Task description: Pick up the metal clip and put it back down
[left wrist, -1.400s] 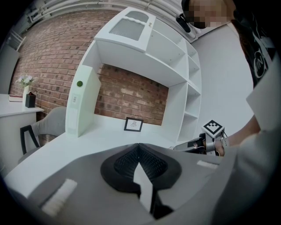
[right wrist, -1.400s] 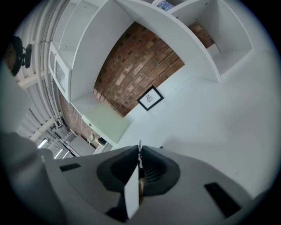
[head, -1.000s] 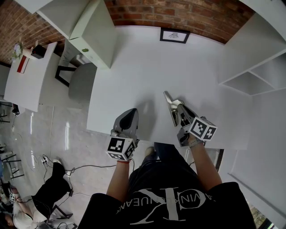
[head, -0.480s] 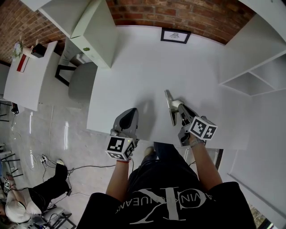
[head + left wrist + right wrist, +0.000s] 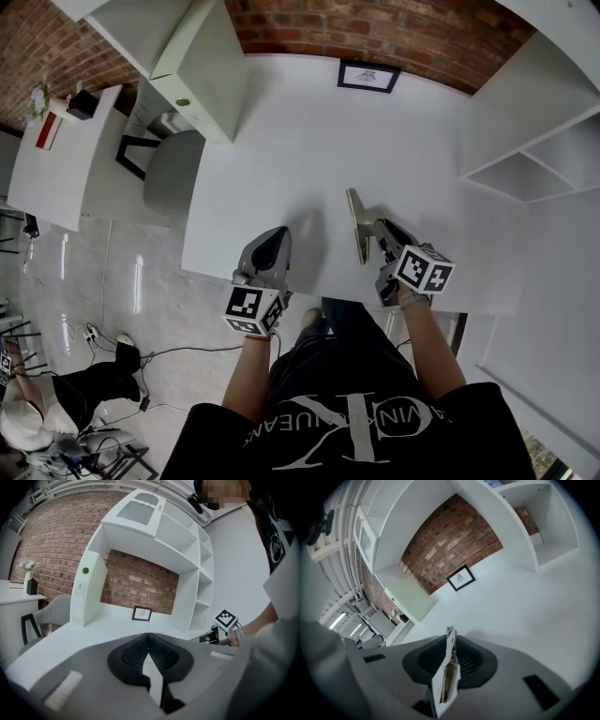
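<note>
One metal clip [image 5: 448, 672] is the whole job here. It sits pinched edge-on between the jaws of my right gripper [image 5: 377, 234], which have closed onto its flat sides with only the clip's thickness between them. In the head view the clip juts forward and to the left of that gripper, over the near part of the table [image 5: 281, 141]. I cannot tell from either view whether its far tip is clear of the surface or resting on it.

I judge the step in hand to be the carry before setting it down. To do that well I would keep the squeeze steady, lower the clip slowly with its long side close to level, and ease the jaws apart only once it lies on the table. It should land well in from the front edge.

The clip is thin bright metal, long and narrow, with a shiny folded spine and a tapering tip. It looks slick and springy, likely to twist or skate if dropped. The pads [image 5: 476, 660] gripping it are black and finely ribbed, and I'd expect them to hold it well. The table is smooth plain white, so there is nothing on it to stop a slide.

My left gripper [image 5: 275, 236] hangs at the table's front edge, its jaws pressed together on nothing.
</note>
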